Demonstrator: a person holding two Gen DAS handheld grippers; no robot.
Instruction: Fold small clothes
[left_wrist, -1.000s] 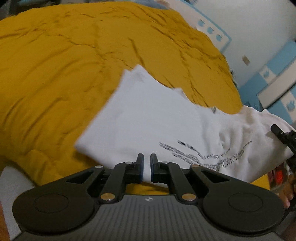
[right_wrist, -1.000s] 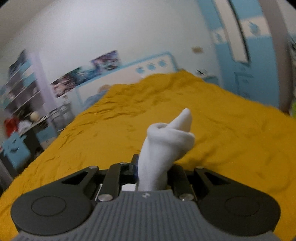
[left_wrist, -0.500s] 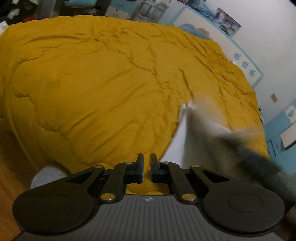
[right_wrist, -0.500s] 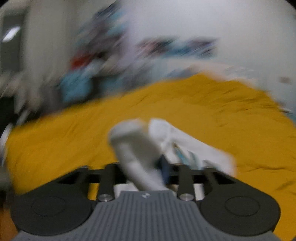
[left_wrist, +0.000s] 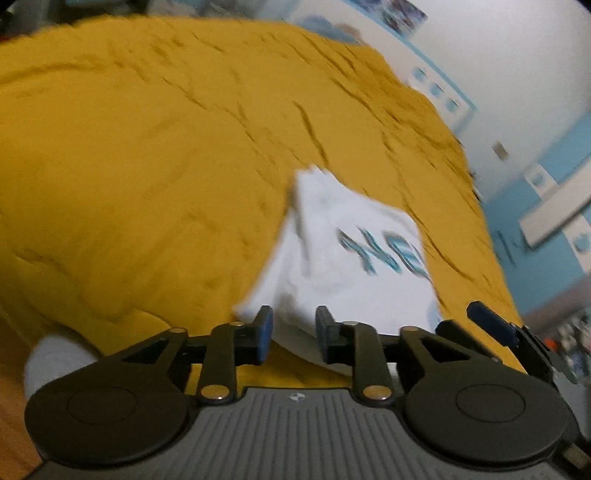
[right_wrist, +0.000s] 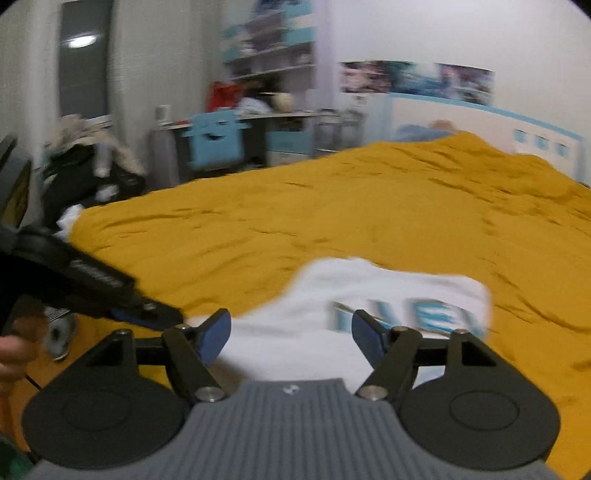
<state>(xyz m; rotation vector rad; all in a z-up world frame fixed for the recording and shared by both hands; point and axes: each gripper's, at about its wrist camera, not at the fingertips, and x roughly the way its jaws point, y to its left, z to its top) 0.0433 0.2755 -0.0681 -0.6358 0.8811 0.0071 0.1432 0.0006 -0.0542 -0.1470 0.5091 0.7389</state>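
one white shirt (left_wrist: 354, 266), one yellow bedspread (left_wrist: 147, 147), two grippers, four blue-padded fingers (right_wrist: 216, 334)

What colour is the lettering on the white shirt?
Teal-blue lettering on the white shirt, clearest in left wrist view.

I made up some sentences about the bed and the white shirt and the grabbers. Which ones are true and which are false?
1. The folded white shirt with blue letters lies on a mustard-yellow bedspread. True.
2. The right gripper squeezes a sock. False: its jaws stand wide apart with nothing pinched; they have just been opening.
3. The bedspread is smooth and green. False: it is yellow and wrinkled.
4. The left gripper has its jaws apart, just opened, above the shirt's near edge. True.
5. The shirt is hanging on the blue wall. False: it rests on the bed.
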